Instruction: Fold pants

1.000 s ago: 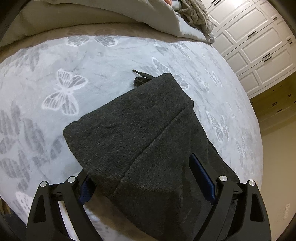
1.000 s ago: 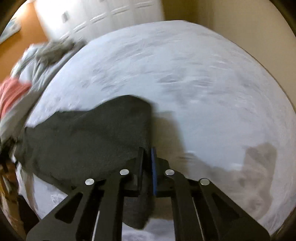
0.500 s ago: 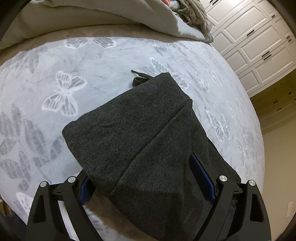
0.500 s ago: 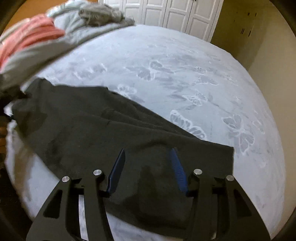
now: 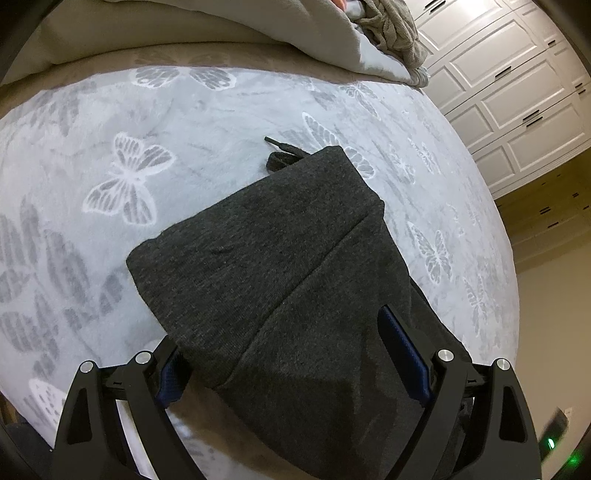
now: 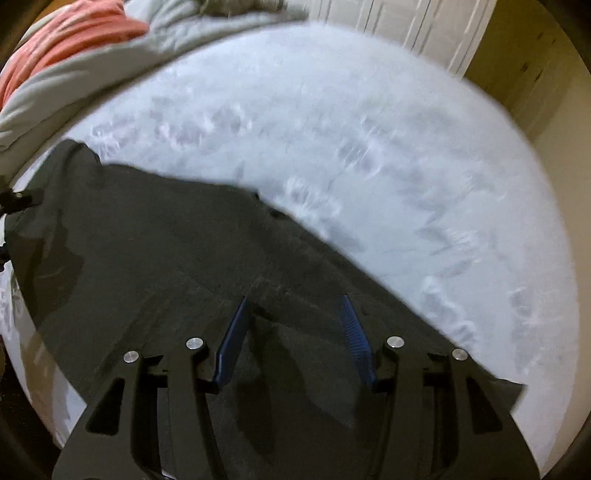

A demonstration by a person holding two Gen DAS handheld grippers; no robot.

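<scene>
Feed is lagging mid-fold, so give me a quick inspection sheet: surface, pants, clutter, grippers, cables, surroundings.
Surface: bed under a grey butterfly blanket, some creases.
Job's things: dark grey pants lying folded on the blanket; drawstring poking out at the far end.
Clutter: heaped bedding at the far edge, a knit throw and something coral on it.
Grippers: left gripper open, fingers straddling the near end of the pants; right gripper open over the pants, holding nothing. Right view is motion-blurred.
Cables: nothing seen.
Surroundings: white panelled cabinets, beige wall.
</scene>
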